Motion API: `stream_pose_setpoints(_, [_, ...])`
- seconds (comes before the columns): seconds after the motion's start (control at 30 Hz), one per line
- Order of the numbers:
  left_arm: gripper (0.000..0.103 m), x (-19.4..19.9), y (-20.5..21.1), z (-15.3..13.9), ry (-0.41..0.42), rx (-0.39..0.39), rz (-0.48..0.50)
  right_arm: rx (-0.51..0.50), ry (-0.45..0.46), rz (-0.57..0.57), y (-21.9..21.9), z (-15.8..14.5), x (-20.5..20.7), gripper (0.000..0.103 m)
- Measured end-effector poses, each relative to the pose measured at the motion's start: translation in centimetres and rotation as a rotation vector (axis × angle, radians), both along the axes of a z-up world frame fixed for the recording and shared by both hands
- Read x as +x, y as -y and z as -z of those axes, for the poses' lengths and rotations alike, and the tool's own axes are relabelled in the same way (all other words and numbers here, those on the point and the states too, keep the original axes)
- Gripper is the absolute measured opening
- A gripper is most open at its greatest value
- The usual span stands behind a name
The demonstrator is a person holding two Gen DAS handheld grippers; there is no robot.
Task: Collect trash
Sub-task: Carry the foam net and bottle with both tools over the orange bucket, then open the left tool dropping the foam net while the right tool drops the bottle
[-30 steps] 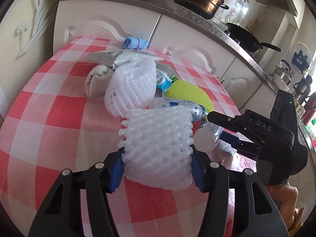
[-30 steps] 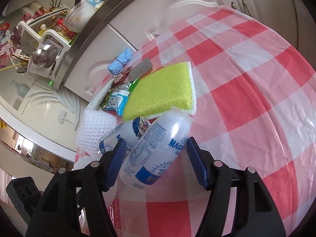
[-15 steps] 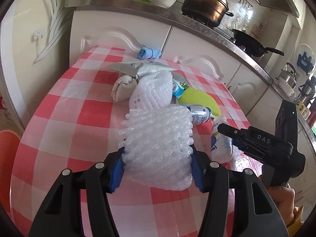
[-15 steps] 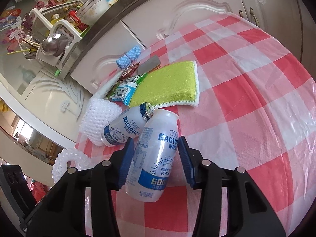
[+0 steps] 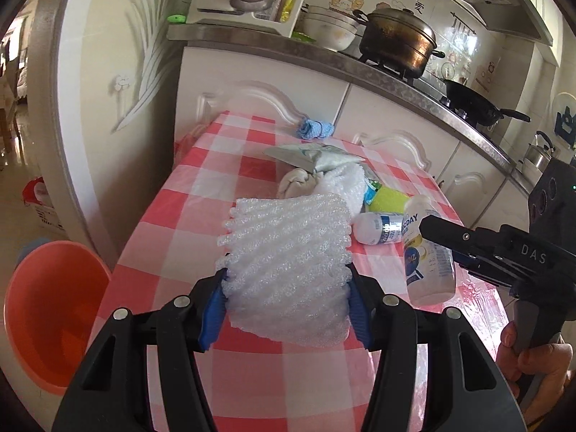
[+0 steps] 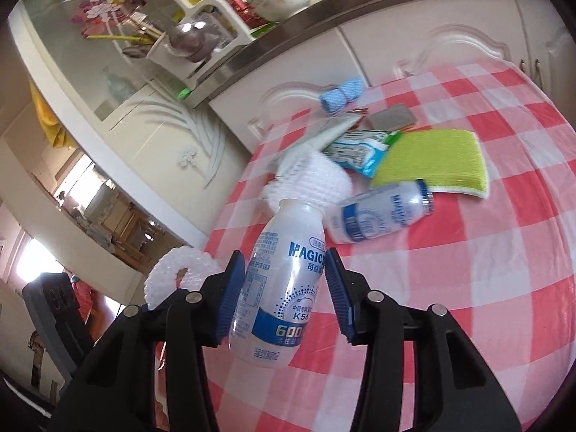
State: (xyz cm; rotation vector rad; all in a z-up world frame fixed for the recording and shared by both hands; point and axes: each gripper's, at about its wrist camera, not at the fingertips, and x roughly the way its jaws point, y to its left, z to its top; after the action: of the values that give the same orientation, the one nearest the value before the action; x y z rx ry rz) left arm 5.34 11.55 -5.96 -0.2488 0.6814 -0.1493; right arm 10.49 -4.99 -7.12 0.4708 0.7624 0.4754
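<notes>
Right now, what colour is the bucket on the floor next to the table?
Orange. The bucket shows best in the left wrist view.

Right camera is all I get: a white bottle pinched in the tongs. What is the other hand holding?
Observer: The left tongs are clamped on a white foam net.
Operator: Is there anywhere to throw this stuff?
Observer: An orange bucket stands on the floor, beside the left edge of the table.
Operator: Anything cooking back there?
Observer: A brown lidded pot sits on the stove.
</notes>
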Motion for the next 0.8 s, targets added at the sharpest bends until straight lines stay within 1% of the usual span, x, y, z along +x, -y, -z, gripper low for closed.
stream_pose_setpoints(0.17, [0.058,-1.7,-3.9,-0.1,0.009,0.038,-0.099,-0.024,0.019,-0.141,-6.4,-1.0,0.4,0.047])
stream_pose_setpoints(0.27, [0.058,-2.8,-6.9,0.0,0.009,0.044,-0.169,-0.027,0.014,-0.231,-10.5,-1.2,0.8,0.047])
stream_pose_setpoints(0.43, [0.058,-4.2,-12.0,1.0,-0.009,0.064,-0.294,-0.057,0.024,-0.362,-17.4,-1.5,1.5,0.047])
stream_pose_setpoints(0.63, [0.058,-5.5,-17.1,3.6,-0.068,0.088,-0.419,-0.106,0.003,-0.487,-24.7,-0.4,2.1,0.048])
stream_pose_setpoints(0.73, [0.059,-5.5,-19.2,5.3,-0.112,0.079,-0.455,-0.144,-0.005,-0.53,-27.5,0.6,2.0,0.048])
stream_pose_setpoints(0.8, [0.059,-5.6,-20.1,6.3,-0.135,0.076,-0.471,-0.151,-0.023,-0.55,-28.9,1.3,2.2,0.048])
